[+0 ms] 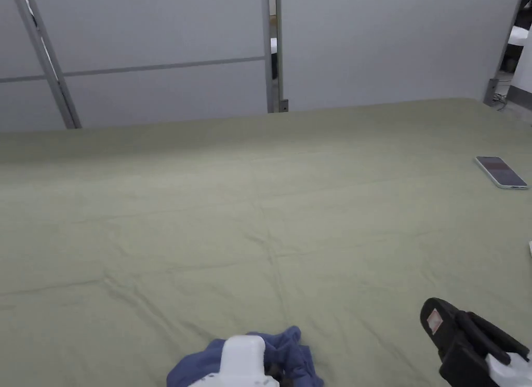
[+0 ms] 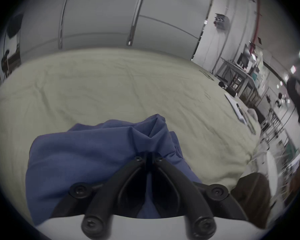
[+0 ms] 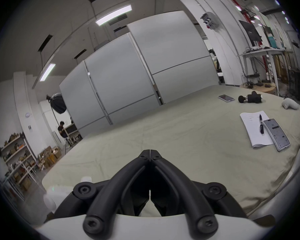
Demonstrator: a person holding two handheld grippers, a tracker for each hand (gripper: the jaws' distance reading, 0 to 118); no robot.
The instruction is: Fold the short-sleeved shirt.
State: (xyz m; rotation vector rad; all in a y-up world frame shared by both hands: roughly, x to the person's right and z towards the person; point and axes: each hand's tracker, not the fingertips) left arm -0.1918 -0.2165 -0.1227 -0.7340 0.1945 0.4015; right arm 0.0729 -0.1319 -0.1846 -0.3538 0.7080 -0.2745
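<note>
We judge the folding barely begun: the crumpled blue short-sleeved cotton shirt lies bunched in a heap at the bottom centre of the head view, on the wide pale-green cloth-covered table, with no sleeve, hem or collar laid out that we can make out; in the left gripper view the same shirt fills the lower middle of the frame as a rumpled mound with a peak of fabric rising just above the jaw tips. Our left gripper has its two black jaws drawn together with blue cloth gathered right at their tips, so we take it to be pinching a fold of the shirt, though the exact contact is hidden by the bunching; in the head view its white body sits over the heap at the bottom edge. Our right gripper has its jaws pressed together with nothing between them, pointing across bare table toward the grey partition panels; in the head view it sits at the lower right, well apart from the shirt. Everything is left to do, as we read it: lift and shake the shirt open, spread it flat on the broad free area in the middle of the table, then fold sleeves and body; a slim dark-screened smartphone lies at the right edge, well away from that working space.
</note>
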